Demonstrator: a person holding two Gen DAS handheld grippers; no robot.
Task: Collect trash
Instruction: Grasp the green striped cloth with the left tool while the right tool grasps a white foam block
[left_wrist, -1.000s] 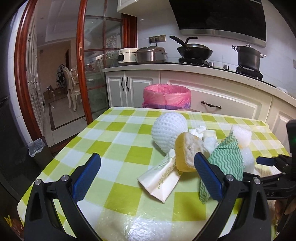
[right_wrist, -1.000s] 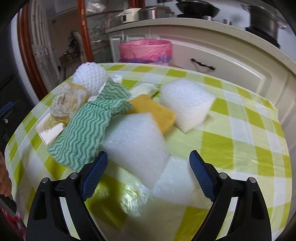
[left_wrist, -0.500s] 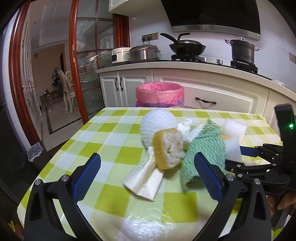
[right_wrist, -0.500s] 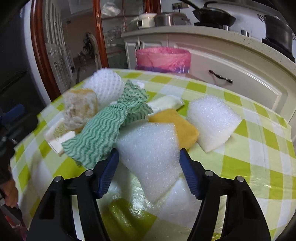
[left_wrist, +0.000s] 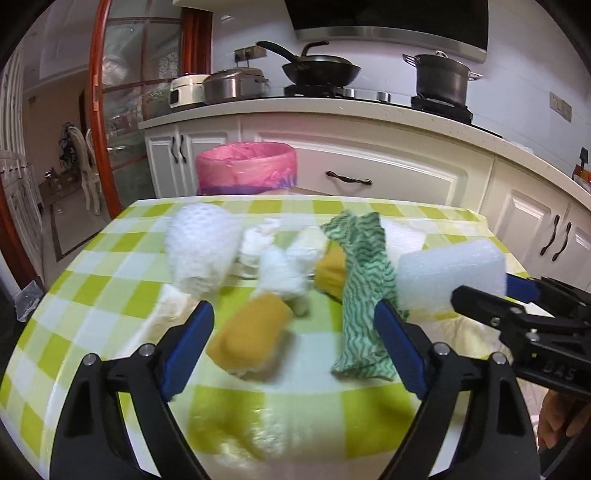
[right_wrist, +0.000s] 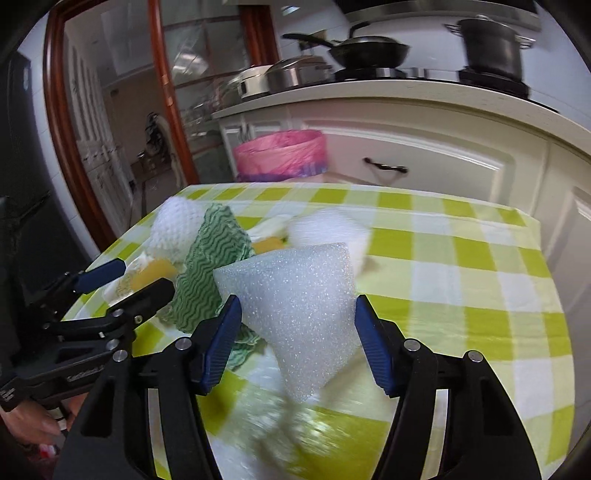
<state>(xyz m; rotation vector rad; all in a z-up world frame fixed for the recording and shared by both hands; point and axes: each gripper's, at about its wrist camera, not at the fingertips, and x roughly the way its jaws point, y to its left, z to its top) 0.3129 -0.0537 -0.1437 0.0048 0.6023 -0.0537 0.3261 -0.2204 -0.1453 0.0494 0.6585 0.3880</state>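
Trash lies heaped on a green-checked table (left_wrist: 92, 295). My right gripper (right_wrist: 295, 301) is shut on a white foam block (right_wrist: 299, 295), its jaws still closing, and the block (left_wrist: 450, 273) hangs clear of the cloth. My left gripper (left_wrist: 293, 308) is low over the table with its jaws closing. A yellow-crusted bread piece (left_wrist: 251, 339) lies between them, and the pads do not touch it. Behind it are crumpled white tissue (left_wrist: 280, 269), a white foam net (left_wrist: 199, 254), a yellow sponge (left_wrist: 332, 273) and a green wavy cloth (left_wrist: 362, 288).
A bin with a pink liner (left_wrist: 245, 168) stands on the floor beyond the table's far edge, before white cabinets (left_wrist: 388, 173). A second foam block (right_wrist: 328, 229) rests behind the held one. A person's hand (left_wrist: 557, 417) grips the right tool. The left gripper (right_wrist: 142, 277) is close beside the right.
My right gripper has closed on the foam block and lifted it off the table. My left gripper has moved in over the bread piece and its jaws have narrowed.
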